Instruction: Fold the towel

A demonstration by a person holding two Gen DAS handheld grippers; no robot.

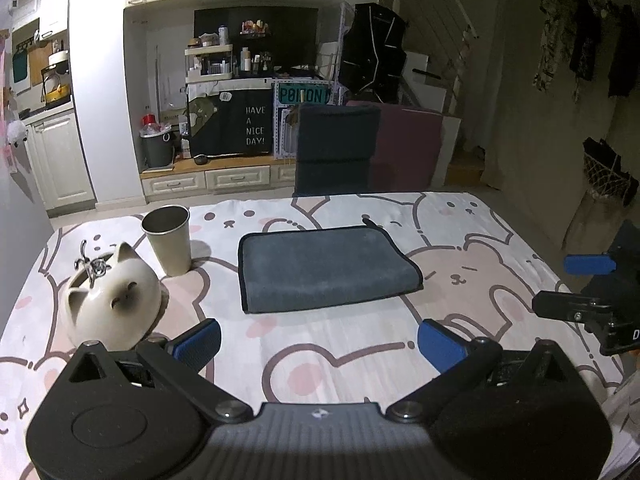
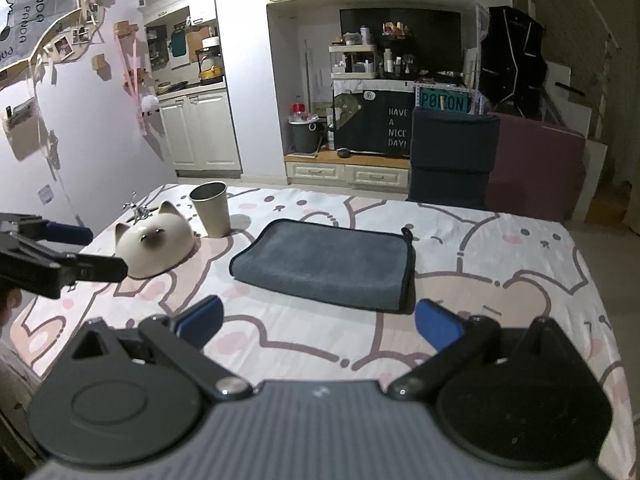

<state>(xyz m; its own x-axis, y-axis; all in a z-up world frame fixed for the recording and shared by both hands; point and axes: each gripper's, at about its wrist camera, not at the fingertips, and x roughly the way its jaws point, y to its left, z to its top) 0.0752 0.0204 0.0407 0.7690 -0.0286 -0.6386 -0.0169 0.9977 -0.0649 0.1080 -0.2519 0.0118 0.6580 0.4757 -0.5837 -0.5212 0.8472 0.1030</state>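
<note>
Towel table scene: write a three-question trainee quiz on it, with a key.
1. True or false: the grey towel already lies folded on the table.
2. Which stands nearer the towel: A, the metal cup, or B, the cat-shaped dish?
3. Fill in: the left gripper and the right gripper both hold ____.

Key: 1 true; 2 A; 3 nothing, both open.

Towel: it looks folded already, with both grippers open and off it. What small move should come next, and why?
Probably bring the right gripper forward to the towel's near right corner for another fold: it lies flat, folded once, untouched; the left gripper also hovers open.
</note>
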